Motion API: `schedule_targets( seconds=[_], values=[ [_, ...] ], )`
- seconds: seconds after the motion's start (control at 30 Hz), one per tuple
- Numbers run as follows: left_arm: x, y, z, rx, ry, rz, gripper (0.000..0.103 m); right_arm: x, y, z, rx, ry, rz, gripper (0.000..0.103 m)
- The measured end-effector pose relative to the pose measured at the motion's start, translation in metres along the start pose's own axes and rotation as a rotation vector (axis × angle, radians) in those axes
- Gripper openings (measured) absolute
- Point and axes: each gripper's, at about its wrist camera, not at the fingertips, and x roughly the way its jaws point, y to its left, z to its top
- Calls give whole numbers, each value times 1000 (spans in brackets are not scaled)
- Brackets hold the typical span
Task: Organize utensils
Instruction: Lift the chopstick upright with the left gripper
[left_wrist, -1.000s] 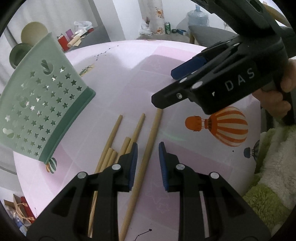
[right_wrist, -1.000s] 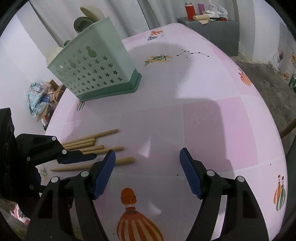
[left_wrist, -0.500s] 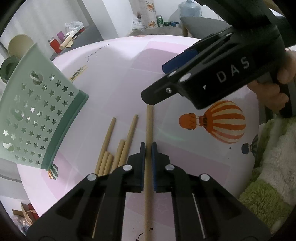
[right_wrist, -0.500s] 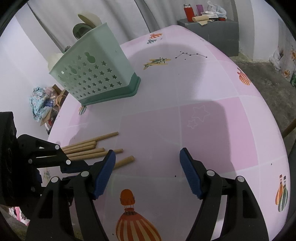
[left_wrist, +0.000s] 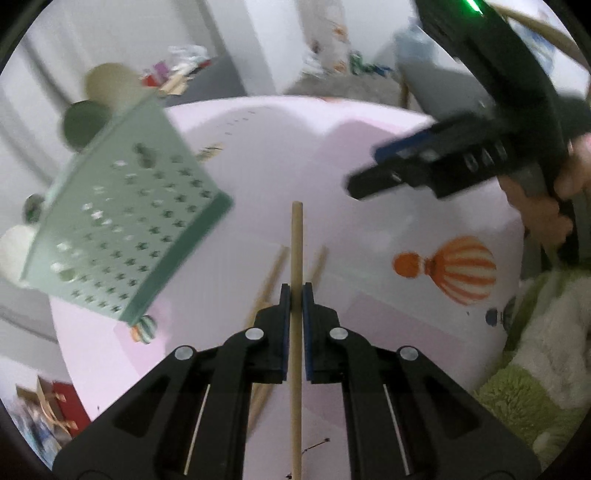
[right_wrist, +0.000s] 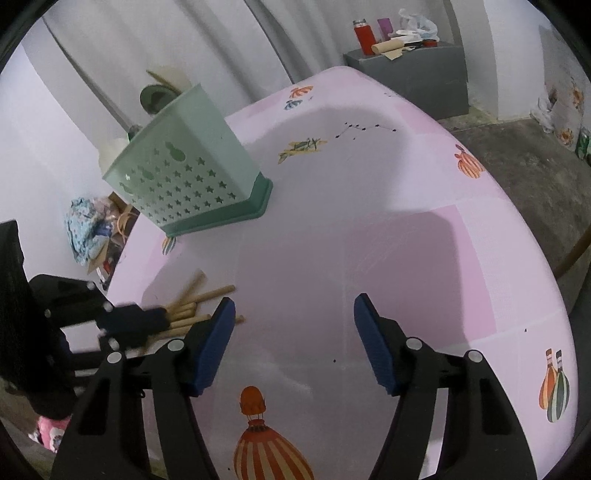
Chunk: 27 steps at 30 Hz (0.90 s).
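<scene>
The left gripper (left_wrist: 294, 291) is clamped on one wooden stick (left_wrist: 296, 240), and the stick runs straight between the blue pads and points forward past the tips. Its far end seems to be off the table (left_wrist: 266, 147), so I judge that this is the lifting step: one stick is picked out of the pile and is on the way to the holder. The other sticks (right_wrist: 188, 310) lie on the pink table under and just beside the left gripper, in a loose bundle. The green holder (right_wrist: 192, 173) with star holes stands further back on the table, well apart from the sticks, and some round things already stick out of its top.

The right gripper (right_wrist: 293, 339) hangs over a bare part of the table. Its jaws have just been closing a little, but they are wide apart and nothing is between them.

For the next move, I think the left hand must carry the stick up over the open top of the holder, turn it nearly upright and then let it go inside. The stick is long and thin, so it can swing or slip in the pads if the turn is too quick. The right gripper could take a stick from the pile meanwhile
</scene>
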Motion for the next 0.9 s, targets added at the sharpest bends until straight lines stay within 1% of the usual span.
schedule_targets(
  seconds=[0.13, 0.23, 0.33, 0.53, 0.6, 0.67, 0.73, 0.83, 0.9],
  values=[
    [-19, 27, 0, -149, -63, 41, 5, -2, 1, 0, 3, -4, 11, 63],
    [-36, 60, -5, -334, -127, 62, 5, -4, 4, 1, -9, -7, 19, 62],
    [-54, 93, -22, -546, -205, 69, 5, -4, 10, 1, -28, -6, 29, 61],
    [-76, 136, -61, -874, -340, 79, 5, 2, 33, 2, -106, 15, 48, 55],
    [-80, 141, -74, -949, -362, 86, 5, 3, 43, 1, -150, 20, 57, 55],
    [-86, 147, -89, -1013, -383, 108, 5, 5, 59, -2, -227, 29, 66, 53],
    [-94, 154, -100, -1065, -413, 123, 5, 9, 79, -5, -332, 42, 79, 52],
    [-106, 162, -113, -1109, -456, 154, 5, 20, 114, -18, -527, 76, 114, 48],
    [-113, 167, -121, -1131, -480, 176, 5, 30, 136, -29, -647, 106, 131, 44]
  ],
)
